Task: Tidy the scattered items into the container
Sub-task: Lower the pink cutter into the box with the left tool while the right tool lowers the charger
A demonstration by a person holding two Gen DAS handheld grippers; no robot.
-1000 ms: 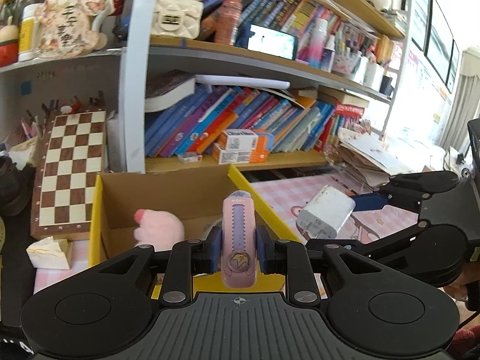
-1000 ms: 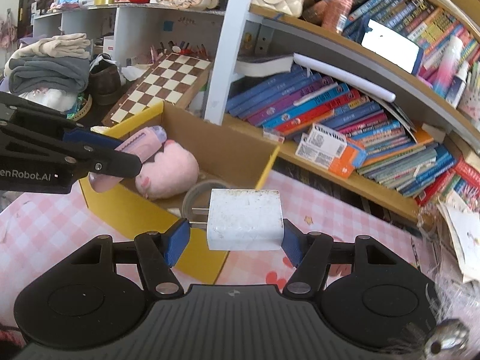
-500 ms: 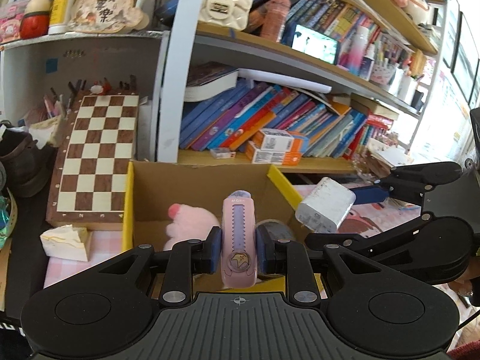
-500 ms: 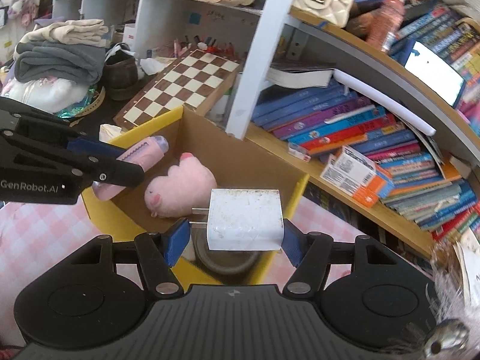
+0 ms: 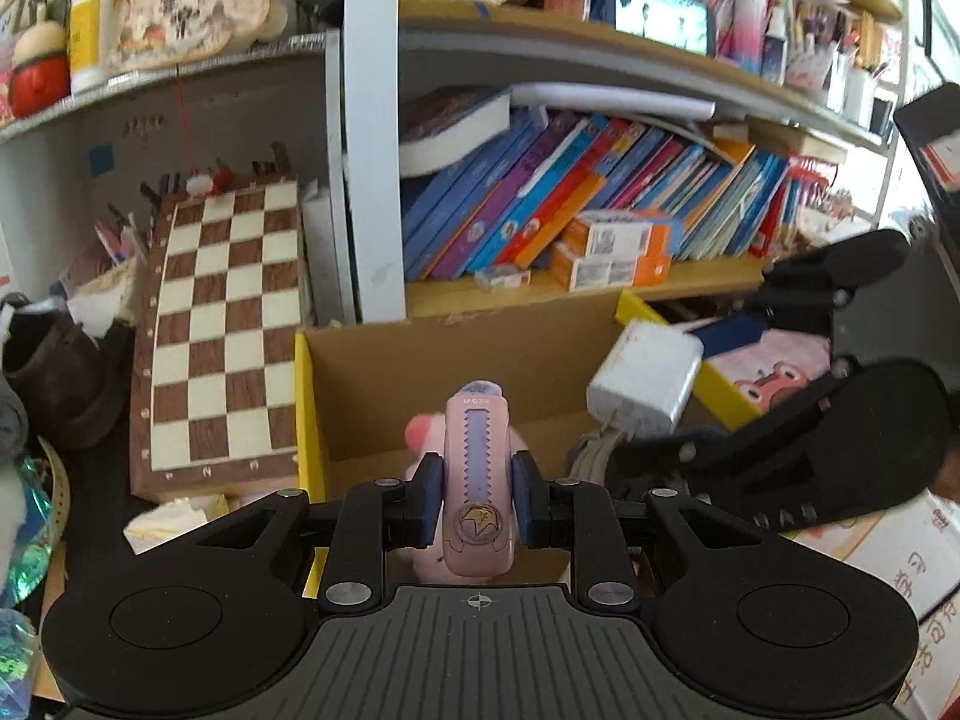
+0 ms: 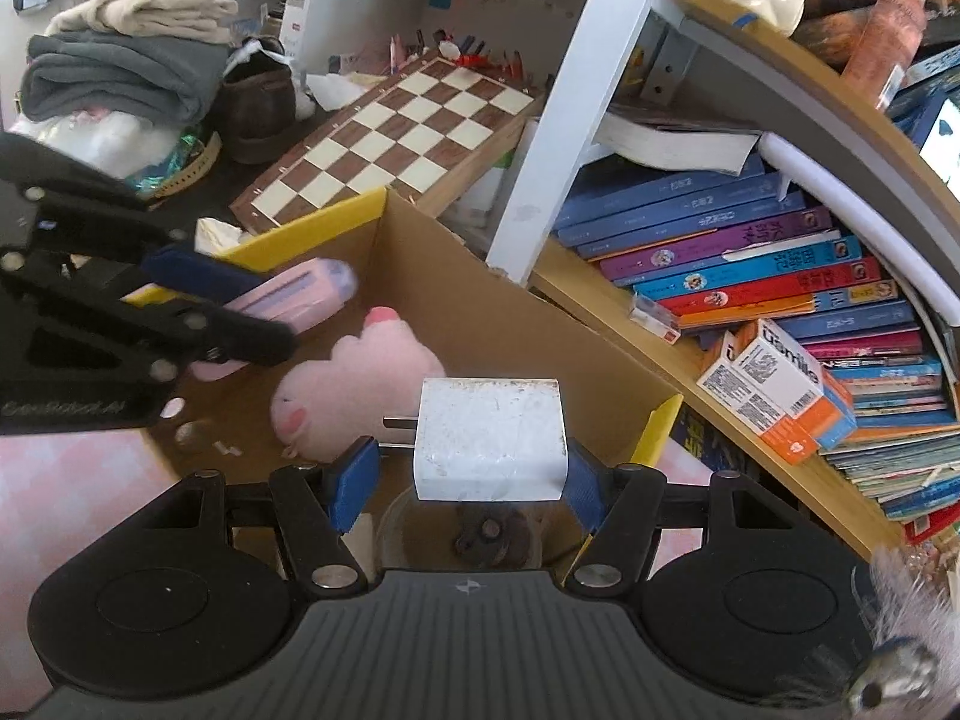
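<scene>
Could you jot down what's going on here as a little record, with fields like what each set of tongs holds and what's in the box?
left tongs: shut on pink utility knife
right tongs: shut on white charger plug, prongs pointing left
container: cardboard box with yellow flaps
already in box: pink plush toy, tape roll
position: both items held over the open box
behind the box: chessboard, bookshelf

1. The cardboard box [image 6: 540,324] is brown inside with yellow rim edges.
2. The plush toy [image 6: 354,396] is pink.
3. The utility knife [image 5: 477,480] is pale pink with a lilac slider strip.
4. The charger [image 6: 489,438] is scuffed white.
5. The chessboard [image 5: 225,330] is checked brown and cream.
6. The claw pads [image 6: 354,480] are blue.
</scene>
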